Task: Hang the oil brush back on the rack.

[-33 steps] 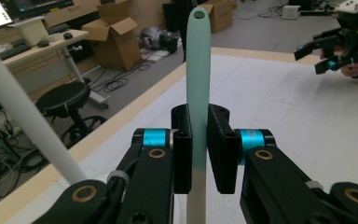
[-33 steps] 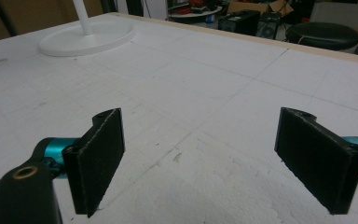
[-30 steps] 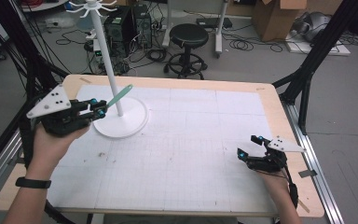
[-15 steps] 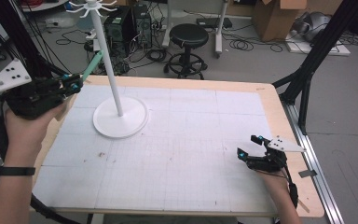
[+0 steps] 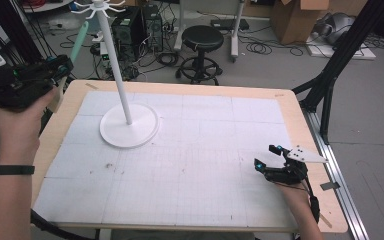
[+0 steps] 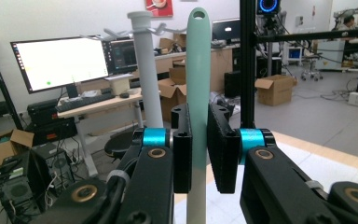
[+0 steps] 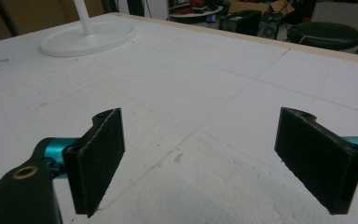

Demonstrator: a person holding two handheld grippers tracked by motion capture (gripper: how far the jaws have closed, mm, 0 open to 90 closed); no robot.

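A: Nearest the person, what was there?

B: The right gripper [image 5: 271, 161] rested low on the mat [image 5: 205, 150] at the near right, its jaws standing wide apart with nothing between them. In the right gripper view only bare mat lay between the two pads [image 7: 95, 156].

A: And the left one?

B: The left gripper [image 5: 62, 64] was held up off the far-left corner of the table [image 5: 290, 107], clamped on a mint-green utensil handle [image 6: 198, 93]. The jaws pinched it at mid-length, and it stood upright between them. In the high view the handle [image 5: 79, 35] rose from the gripper towards the hooks.

A: Where was the stand?

B: Farther in, its round base [image 5: 129, 126] sat on the mat's left half, and the pole [image 5: 112, 55] rose to a crown of hooks [image 5: 99, 6]. In the left gripper view the pole [image 6: 147, 70] stood just left of the handle and behind it.

A: So how far along was it?

B: I'd judge it midway: the handle was gripped and lifted to hook height, with its hanging hole [image 6: 198, 14] at the top. The hole wasn't on any hook. Left to do, I think: close in, thread the hole over a hook, let go.
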